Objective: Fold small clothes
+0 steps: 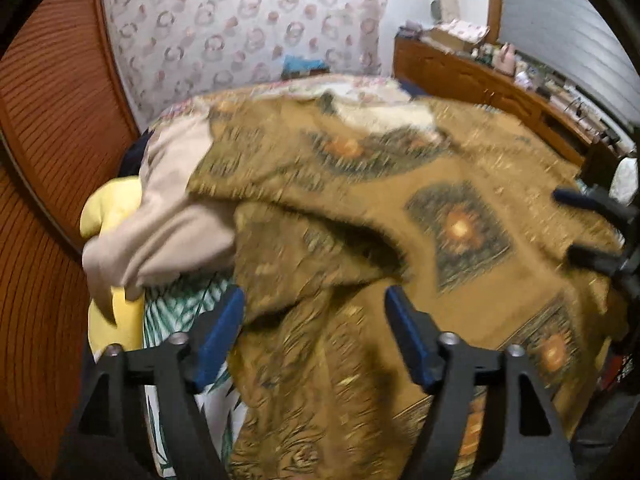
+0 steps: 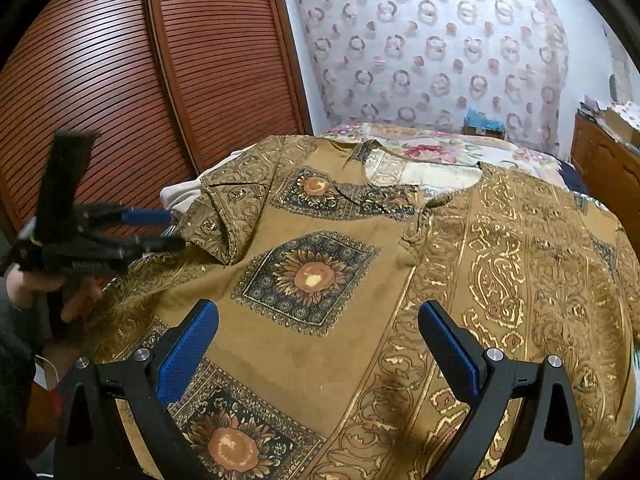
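Note:
A mustard-brown patterned top (image 2: 340, 248) with sunflower squares lies spread on the bed, neckline at the far end. Its left sleeve (image 2: 224, 216) is folded in over the body. My left gripper (image 1: 314, 308) is open, hovering just over that sleeve's edge (image 1: 304, 248); it also shows in the right wrist view (image 2: 168, 230), open beside the sleeve. My right gripper (image 2: 318, 328) is open and empty above the top's lower middle; it shows at the right edge of the left wrist view (image 1: 576, 224).
A beige garment (image 1: 160, 220), a yellow cloth (image 1: 108, 208) and a green-leaf print cloth (image 1: 176, 304) lie at the bed's left edge. A louvered wooden wardrobe (image 2: 120, 80) stands left. A wooden dresser (image 1: 480, 76) with clutter stands right. A floral bedsheet (image 2: 420, 144) lies beyond.

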`<control>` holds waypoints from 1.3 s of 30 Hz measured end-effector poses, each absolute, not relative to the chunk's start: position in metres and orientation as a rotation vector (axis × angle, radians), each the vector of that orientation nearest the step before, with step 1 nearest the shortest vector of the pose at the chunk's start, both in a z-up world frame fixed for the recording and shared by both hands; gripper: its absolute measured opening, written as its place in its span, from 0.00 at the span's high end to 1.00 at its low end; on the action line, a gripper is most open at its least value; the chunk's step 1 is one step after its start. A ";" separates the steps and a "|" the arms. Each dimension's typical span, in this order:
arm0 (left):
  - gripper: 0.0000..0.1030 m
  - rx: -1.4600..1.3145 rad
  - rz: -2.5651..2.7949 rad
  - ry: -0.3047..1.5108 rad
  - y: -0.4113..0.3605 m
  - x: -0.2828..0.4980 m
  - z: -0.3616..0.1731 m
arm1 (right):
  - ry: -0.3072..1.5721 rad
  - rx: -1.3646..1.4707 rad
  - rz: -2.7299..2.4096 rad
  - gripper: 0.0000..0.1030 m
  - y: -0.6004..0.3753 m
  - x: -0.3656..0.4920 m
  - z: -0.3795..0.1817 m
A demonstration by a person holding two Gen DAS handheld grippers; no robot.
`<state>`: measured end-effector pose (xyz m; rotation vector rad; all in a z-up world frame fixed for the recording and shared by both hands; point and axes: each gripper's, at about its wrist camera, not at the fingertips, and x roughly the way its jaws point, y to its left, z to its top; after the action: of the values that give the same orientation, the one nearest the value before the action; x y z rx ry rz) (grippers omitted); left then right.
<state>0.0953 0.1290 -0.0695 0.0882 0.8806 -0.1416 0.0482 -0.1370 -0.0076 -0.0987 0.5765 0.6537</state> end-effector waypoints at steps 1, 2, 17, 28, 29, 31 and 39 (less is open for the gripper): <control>0.22 0.091 -0.133 0.894 0.133 0.095 -0.077 | 0.573 -0.104 0.654 0.03 -0.136 0.049 -0.007; 0.20 0.089 -0.122 0.906 0.136 0.095 -0.082 | 0.571 -0.109 0.656 0.03 -0.137 0.053 -0.005; 0.00 -0.009 -0.038 0.925 0.157 0.092 -0.106 | 0.516 -0.230 0.700 0.03 -0.094 0.082 0.011; 0.02 -0.124 0.072 0.645 0.198 0.066 -0.059 | 0.519 -0.301 0.786 0.03 -0.016 0.136 -0.006; 0.02 -0.134 0.093 0.610 0.204 0.064 -0.052 | 0.530 -0.306 0.792 0.03 -0.012 0.141 -0.009; 0.02 -0.161 0.117 0.542 0.215 0.060 -0.036 | 0.550 -0.328 0.803 0.08 0.000 0.151 -0.014; 0.02 -0.208 0.152 0.380 0.237 0.068 0.005 | 0.640 -0.392 0.845 0.30 0.035 0.183 -0.027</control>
<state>0.0684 0.2368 0.0050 -0.2080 0.3802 0.1517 0.1825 0.0350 -0.0272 -0.3921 0.6395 0.8454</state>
